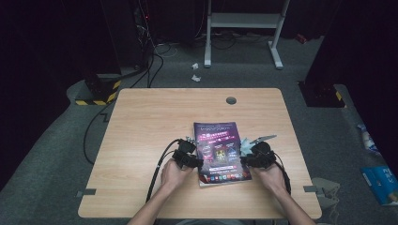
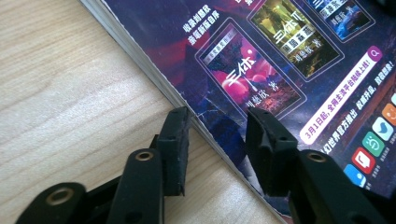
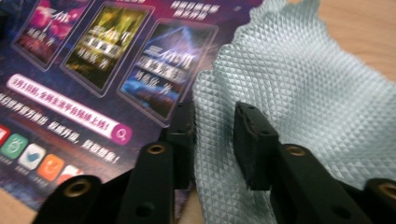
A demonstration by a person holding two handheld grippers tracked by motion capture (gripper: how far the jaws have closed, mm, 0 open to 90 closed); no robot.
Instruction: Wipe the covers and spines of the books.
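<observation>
Down at the near edge of the wooden table [image 1: 141,122], magazine [image 1: 218,152] lying flat, left gripper [image 2: 217,122] open astride its edge, right gripper [image 3: 212,123] parted around a pale-green cloth [image 3: 299,79], not pinching.

magazine [image 1: 219,151]: 1 | cloth [image 3: 289,93]: 1 | grippers: 2 | floor paper scraps [image 1: 195,71]: perhaps 2

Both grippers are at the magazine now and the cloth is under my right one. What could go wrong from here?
The left gripper straddles the magazine edge with open jaws; closing may catch only the cover or a few pages and crease them. The right gripper has the pale green cloth between its jaws, apparently unpinched, so the cloth could slip or bunch. The cloth overlaps the magazine, so moving either may drag the other.
</observation>
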